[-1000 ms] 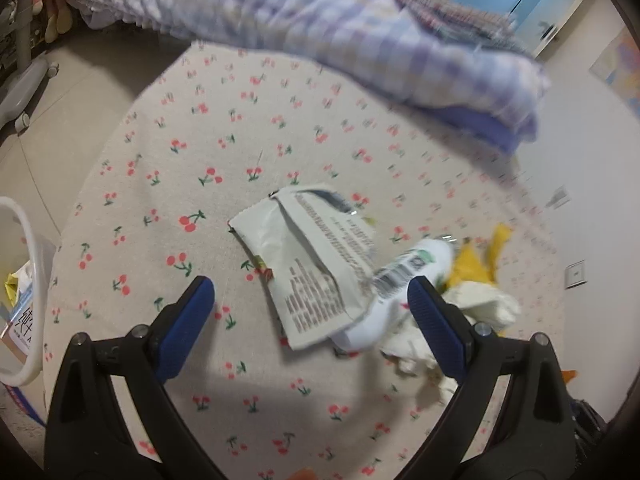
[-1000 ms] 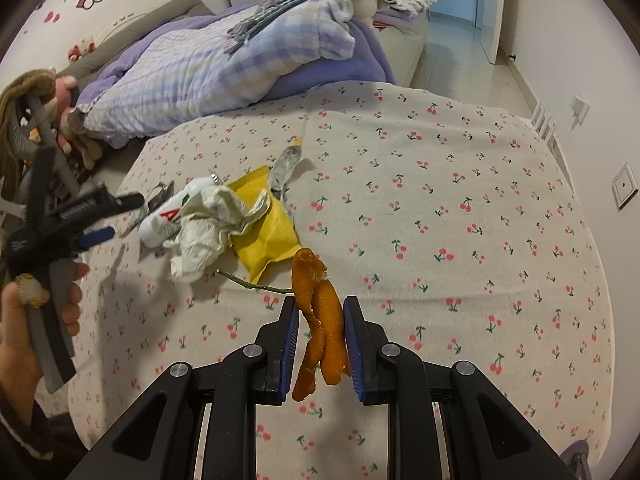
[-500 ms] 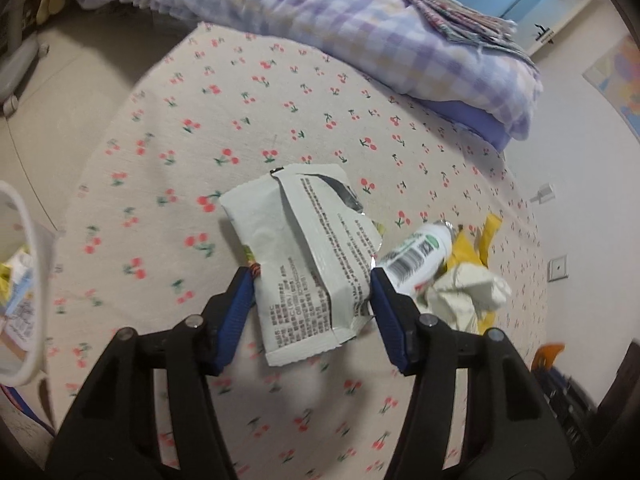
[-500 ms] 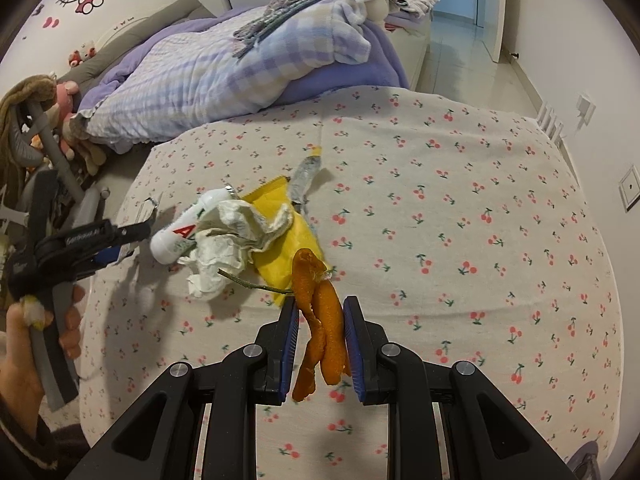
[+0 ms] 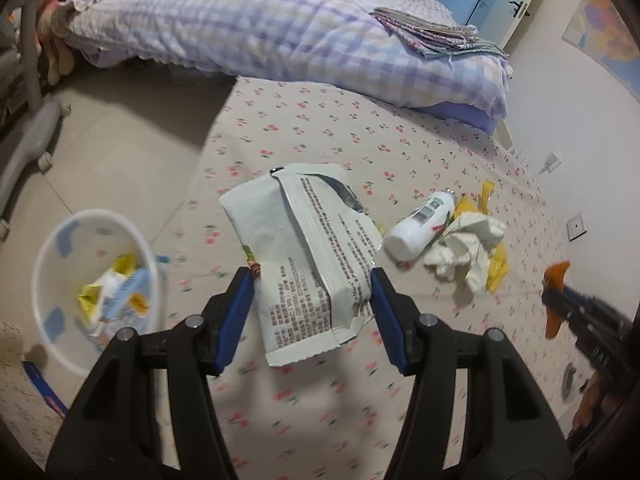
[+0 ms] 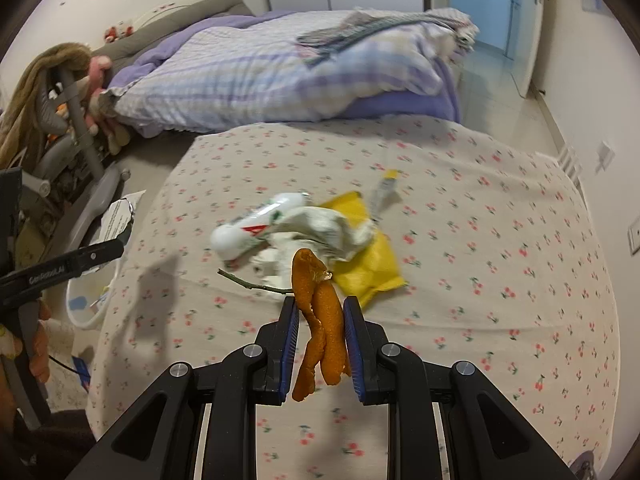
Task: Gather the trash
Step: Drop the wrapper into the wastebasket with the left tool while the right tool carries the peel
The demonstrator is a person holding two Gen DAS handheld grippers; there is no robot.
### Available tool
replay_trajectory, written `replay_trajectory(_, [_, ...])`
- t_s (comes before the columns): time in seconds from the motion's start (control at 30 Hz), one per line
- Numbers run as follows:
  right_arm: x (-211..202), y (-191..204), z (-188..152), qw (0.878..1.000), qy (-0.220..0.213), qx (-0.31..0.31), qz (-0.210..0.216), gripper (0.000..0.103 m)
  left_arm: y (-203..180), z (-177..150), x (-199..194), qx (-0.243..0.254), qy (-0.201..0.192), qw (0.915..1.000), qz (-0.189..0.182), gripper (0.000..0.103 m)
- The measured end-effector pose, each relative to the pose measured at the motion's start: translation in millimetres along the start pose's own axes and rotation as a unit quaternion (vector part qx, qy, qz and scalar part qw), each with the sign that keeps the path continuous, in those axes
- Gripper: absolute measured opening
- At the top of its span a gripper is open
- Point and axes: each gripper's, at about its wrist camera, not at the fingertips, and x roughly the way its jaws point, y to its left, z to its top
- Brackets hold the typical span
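Observation:
My left gripper (image 5: 312,300) is shut on a white snack wrapper (image 5: 308,248) with black print, lifted off the cherry-print bedsheet (image 5: 320,140). My right gripper (image 6: 320,320) is shut on a strip of orange peel (image 6: 316,312) and also shows at the right of the left wrist view, right gripper (image 5: 560,300). On the sheet lie a white bottle (image 6: 256,228), a crumpled tissue (image 6: 324,228), a yellow wrapper (image 6: 372,268) and a thin twig (image 6: 248,284). A white trash bin (image 5: 92,288) with several scraps stands on the floor at the left.
A folded checked quilt (image 5: 280,36) lies at the far end of the bed. Grey chair legs on castors (image 5: 36,136) stand on the tiled floor beside the bin. A wall with sockets (image 5: 576,226) runs along the right. A hand (image 6: 36,356) holds the left gripper.
The left gripper closed on the snack wrapper and lifted it toward the left, bringing the bin into view. The right gripper, still holding the peel, drew back and up from the trash pile.

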Motion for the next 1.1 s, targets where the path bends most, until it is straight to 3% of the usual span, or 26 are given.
replay_trajectory(0.37, [1, 68, 3, 0.998, -0.008, -0.047, 0.028, 0.023, 54, -24, -29, -0.013, -0.015, 0.9996, 0.022, 0.060])
replay_trajectory(0.63, [13, 115, 10, 0.996, -0.005, -0.074, 0.046, 0.023, 90, -36, -34, -0.001, -0.019, 0.9974, 0.069, 0.060])
replay_trajectory(1.1, [51, 213, 18, 0.988, 0.013, -0.128, 0.083, 0.023, 174, -50, -44, -0.043, -0.022, 0.9924, 0.113, 0.060])
